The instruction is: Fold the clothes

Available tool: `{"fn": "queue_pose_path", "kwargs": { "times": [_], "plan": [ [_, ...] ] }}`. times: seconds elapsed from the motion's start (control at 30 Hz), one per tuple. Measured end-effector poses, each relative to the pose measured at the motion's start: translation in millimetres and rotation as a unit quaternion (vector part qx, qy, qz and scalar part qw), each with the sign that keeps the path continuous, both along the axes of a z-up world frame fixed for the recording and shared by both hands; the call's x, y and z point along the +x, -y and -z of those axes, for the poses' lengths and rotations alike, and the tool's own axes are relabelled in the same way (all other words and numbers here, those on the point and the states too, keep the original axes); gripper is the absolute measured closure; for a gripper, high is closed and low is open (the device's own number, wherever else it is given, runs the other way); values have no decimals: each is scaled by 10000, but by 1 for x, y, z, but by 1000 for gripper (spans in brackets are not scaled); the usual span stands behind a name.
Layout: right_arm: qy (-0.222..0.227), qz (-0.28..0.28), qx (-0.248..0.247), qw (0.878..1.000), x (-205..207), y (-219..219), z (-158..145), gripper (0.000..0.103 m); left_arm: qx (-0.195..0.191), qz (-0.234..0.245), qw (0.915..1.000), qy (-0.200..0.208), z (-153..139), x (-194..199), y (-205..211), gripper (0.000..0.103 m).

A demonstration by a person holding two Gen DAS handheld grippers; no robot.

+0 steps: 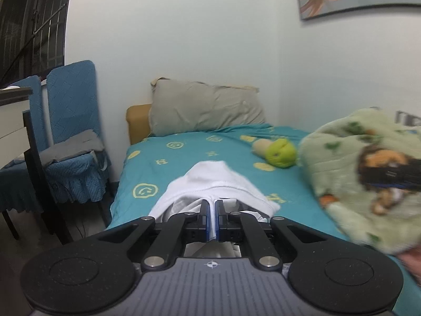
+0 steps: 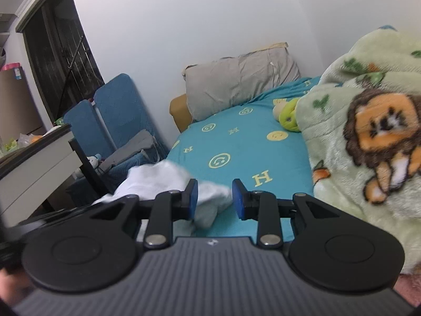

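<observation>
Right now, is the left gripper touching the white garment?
Touching. The left wrist view shows the left gripper shut on the white garment, cloth pinched between its pads.

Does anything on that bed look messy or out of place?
The lion-print fleece blanket lies heaped at the bed's right side. A green plush toy lies loose on the teal sheet. The white garment is still crumpled.

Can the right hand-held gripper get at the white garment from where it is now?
Probably yes. The right hand-held gripper is open, and the white garment lies just ahead toward its left finger, on the teal sheet with nothing between them. The left hand-held gripper already pinches its other part.
</observation>
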State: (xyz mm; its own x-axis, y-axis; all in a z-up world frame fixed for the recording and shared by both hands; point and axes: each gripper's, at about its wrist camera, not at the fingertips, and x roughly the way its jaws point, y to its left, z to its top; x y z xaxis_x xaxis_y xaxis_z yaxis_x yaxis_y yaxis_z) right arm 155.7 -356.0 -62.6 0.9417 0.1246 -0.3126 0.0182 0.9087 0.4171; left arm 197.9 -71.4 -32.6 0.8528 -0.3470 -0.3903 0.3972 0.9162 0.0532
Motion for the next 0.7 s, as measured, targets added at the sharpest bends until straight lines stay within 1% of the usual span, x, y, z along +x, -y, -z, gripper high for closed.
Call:
{"fn": "queue_pose_path", "kwargs": {
  "times": [0.07,0.17,0.2,0.23,0.3,0.33,0.4,0.43,0.5,0.53,0.57,0.6,0.67,0.7],
  "plan": [
    [46,-59,-56,10000,-8,-2,-5,70,-128,12,9998,-132,-1,-33,-12,99],
    [17,-406,-270,9988,-14,-16,-9,70,-161,-189,9986,-475,17,-71,-31,99],
    [-8,-562,-348,9978,-14,-22,-9,70,-173,-268,9977,-600,24,-80,-37,99],
    [-32,-716,-420,9965,-14,-29,-9,70,-254,-333,9964,-740,30,-84,-40,99],
    [-103,-1024,-543,9932,-11,-44,-7,70,-457,-421,9941,-893,36,-90,-44,98],
    [-148,-1166,-596,9913,-10,-52,-7,70,-508,-456,9933,-936,38,-93,-45,98],
    [-251,-1392,-734,9872,-8,-66,-3,70,-477,-493,9938,-873,36,-97,-45,95],
    [-317,-1472,-782,9855,-7,-73,0,70,-567,-490,9936,-839,34,-98,-48,95],
    [-485,-1595,-833,9825,-4,-84,6,70,-792,-485,9928,-753,27,-103,-55,83],
    [-589,-1647,-838,9810,-1,-89,10,59,-888,-525,9922,-703,24,-106,-58,80],
    [-660,-1681,-861,9798,1,-94,13,41,-987,-570,9913,-663,20,-108,-63,75],
    [-679,-1715,-900,9787,1,-98,16,36,-1090,-625,9900,-645,18,-108,-68,68],
    [-678,-1812,-1038,9756,1,-108,20,35,-1296,-735,9870,-608,13,-109,-79,62],
    [-697,-1864,-1133,9734,1,-114,21,35,-1399,-789,9853,-589,11,-110,-85,61]
  ]
}}
